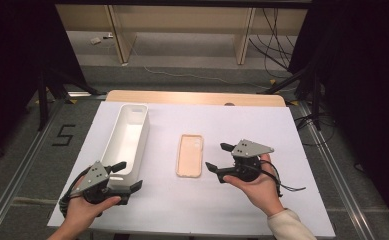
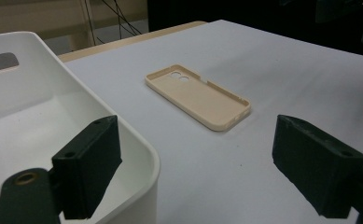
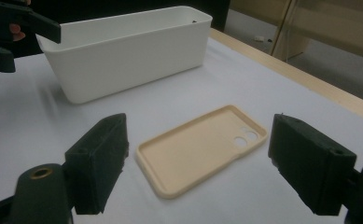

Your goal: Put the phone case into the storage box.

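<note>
A beige phone case [image 1: 189,155] lies hollow side up in the middle of the white table [image 1: 182,205], camera holes toward the far end. A long white bin [image 1: 127,138] stands to its left, nothing visible inside it. My left gripper [image 1: 129,176] is open at the bin's near end, one jaw over the bin's corner [image 2: 142,154], and the phone case [image 2: 199,95] lies ahead of it. My right gripper [image 1: 219,157] is open just right of the case, jaws pointing left at the phone case [image 3: 202,147], with the bin [image 3: 128,56] beyond.
A wooden table edge [image 1: 197,97] shows past the white surface. Beyond it are a wooden frame's legs [image 1: 244,35] and cables on the floor. Dark stands flank both sides. The left gripper [image 3: 11,32] shows at the upper left of the right gripper view.
</note>
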A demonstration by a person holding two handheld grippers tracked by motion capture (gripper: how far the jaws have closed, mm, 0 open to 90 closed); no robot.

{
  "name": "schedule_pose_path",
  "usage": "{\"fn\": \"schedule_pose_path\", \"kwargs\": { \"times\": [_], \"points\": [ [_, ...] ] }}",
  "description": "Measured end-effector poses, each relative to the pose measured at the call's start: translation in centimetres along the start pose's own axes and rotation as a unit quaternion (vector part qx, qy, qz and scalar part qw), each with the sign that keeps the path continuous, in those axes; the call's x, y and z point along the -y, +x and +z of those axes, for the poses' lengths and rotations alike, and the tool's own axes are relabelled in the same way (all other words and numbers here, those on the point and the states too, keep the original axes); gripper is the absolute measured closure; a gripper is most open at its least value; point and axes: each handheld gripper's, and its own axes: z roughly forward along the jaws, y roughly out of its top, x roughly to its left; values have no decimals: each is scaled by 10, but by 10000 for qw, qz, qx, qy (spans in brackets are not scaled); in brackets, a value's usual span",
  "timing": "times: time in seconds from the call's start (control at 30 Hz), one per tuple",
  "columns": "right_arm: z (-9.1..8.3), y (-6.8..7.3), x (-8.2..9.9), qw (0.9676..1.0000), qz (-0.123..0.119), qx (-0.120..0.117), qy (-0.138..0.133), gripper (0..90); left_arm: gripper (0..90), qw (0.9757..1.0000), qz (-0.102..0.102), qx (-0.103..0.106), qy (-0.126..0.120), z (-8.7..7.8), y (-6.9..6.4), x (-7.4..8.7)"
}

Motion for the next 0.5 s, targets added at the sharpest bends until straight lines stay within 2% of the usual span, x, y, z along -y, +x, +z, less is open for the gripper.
{"fn": "schedule_pose_path", "kwargs": {
  "times": [0.23,0.47,0.5],
  "points": [
    [14,2,-1,9999,-109,-110,41,219,149,10000,0,9,-4,0,0,0],
    [23,4,-1,9995,-88,-229,194,222,149,10000,1,16,-3,0,0,0],
    [26,5,-1,9996,-121,-214,150,223,149,10000,-4,17,-5,0,0,0]
  ]
}}
